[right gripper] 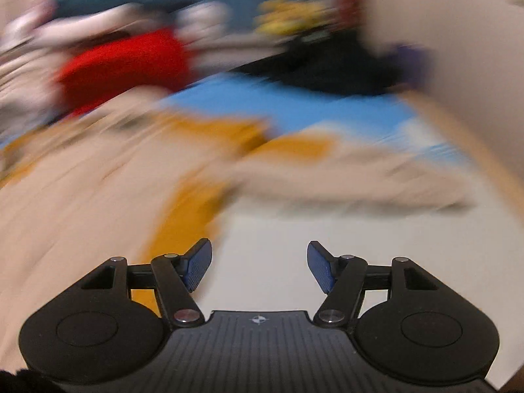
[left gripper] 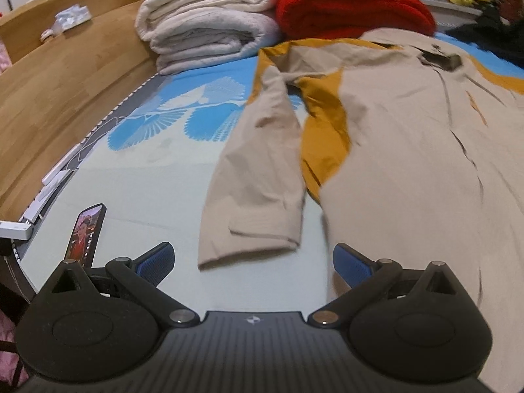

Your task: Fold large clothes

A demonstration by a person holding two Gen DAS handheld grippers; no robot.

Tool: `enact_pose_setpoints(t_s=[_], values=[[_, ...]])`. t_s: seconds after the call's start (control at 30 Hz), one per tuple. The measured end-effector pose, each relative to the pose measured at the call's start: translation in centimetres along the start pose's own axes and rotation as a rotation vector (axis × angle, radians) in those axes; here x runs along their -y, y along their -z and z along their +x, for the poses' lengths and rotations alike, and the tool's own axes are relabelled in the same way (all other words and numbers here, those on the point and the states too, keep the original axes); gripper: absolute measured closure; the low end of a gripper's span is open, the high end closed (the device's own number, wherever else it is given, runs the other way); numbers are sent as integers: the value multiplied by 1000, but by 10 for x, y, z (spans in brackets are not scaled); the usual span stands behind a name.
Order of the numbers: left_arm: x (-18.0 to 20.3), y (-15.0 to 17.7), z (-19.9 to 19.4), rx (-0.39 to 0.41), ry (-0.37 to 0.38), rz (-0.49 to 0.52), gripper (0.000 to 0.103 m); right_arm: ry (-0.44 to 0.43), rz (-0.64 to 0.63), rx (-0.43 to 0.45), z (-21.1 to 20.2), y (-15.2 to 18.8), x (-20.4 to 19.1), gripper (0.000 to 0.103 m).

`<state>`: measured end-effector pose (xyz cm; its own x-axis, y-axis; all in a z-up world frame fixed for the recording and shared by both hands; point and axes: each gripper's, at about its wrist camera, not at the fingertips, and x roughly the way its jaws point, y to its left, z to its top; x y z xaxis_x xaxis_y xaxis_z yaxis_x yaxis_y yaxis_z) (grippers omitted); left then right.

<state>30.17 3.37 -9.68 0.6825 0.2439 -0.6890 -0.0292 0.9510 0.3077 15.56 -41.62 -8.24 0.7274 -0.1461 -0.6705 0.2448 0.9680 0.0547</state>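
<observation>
Coat point(left gripper: 393, 150) spread flat on bed point(left gripper: 147, 177) (sleeve folded inward), both grippers' fingers point(left gripper: 156, 263) wide, empty

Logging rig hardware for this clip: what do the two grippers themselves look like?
Both look identical. The left gripper and right gripper have matte black bodies with ribbed centre plates, a small round crosshair emblem, two rounded side lobes, silver pivot pins, and blue textured pads on the jaws. No cables or sleeves are visible.

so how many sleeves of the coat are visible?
2. One beige sleeve lies left of the beige-and-mustard coat's body in the left wrist view; the other sleeve, blurred, stretches right in the right wrist view.
</observation>
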Motion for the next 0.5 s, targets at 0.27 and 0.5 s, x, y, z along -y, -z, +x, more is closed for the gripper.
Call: enact_pose_setpoints(t_s=[0.27, 0.5], values=[[15, 35, -31, 5, 58, 86, 0, -280, -324, -215, -52, 118, -117, 33], [17, 54, -57, 39, 79, 103, 0, -88, -586, -155, -65, 148, -144, 27]])
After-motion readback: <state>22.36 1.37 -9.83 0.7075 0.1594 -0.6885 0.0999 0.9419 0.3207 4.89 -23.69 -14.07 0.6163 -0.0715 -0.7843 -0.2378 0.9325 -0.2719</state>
